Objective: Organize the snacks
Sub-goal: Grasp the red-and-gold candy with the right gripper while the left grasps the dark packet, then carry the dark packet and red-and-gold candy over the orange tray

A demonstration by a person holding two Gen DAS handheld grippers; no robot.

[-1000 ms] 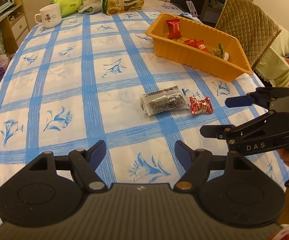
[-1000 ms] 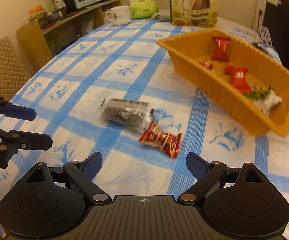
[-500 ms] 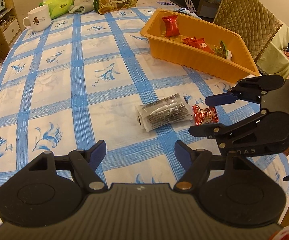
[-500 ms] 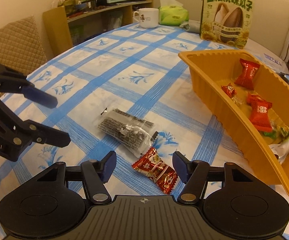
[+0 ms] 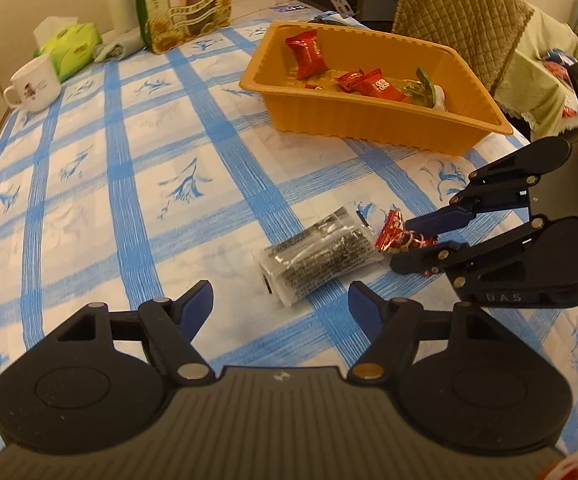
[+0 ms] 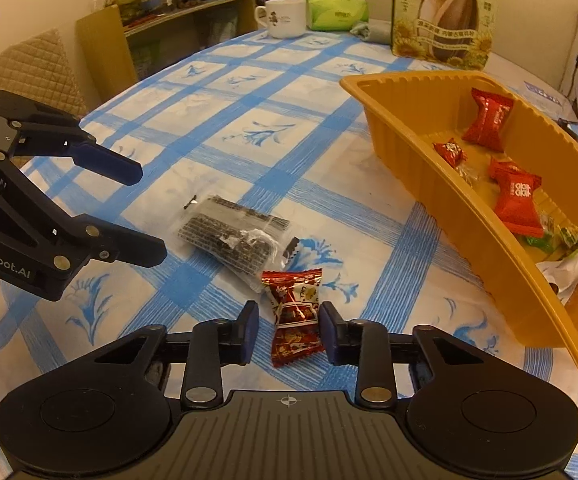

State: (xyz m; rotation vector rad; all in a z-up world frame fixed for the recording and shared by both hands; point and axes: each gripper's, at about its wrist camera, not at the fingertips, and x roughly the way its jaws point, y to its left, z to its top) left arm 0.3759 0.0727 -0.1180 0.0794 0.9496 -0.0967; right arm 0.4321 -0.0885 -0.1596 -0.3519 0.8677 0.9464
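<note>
The right gripper [image 6: 287,332], its jaws just closed, clamps the red foil-wrapped candy [image 6: 295,314] on the blue-checked tablecloth [image 6: 249,112]. The clear packet of dark snack [image 6: 235,236] lies at the candy's 11 o'clock, the orange plastic tray [image 6: 501,240] at 2 o'clock. The left gripper [image 5: 281,306] hangs with jaws apart, empty.

I count three red snack packets [image 6: 517,200] inside the orange tray [image 6: 489,240], one dark red candy [image 6: 295,316] and one clear dark packet [image 6: 235,236] outside it.
</note>
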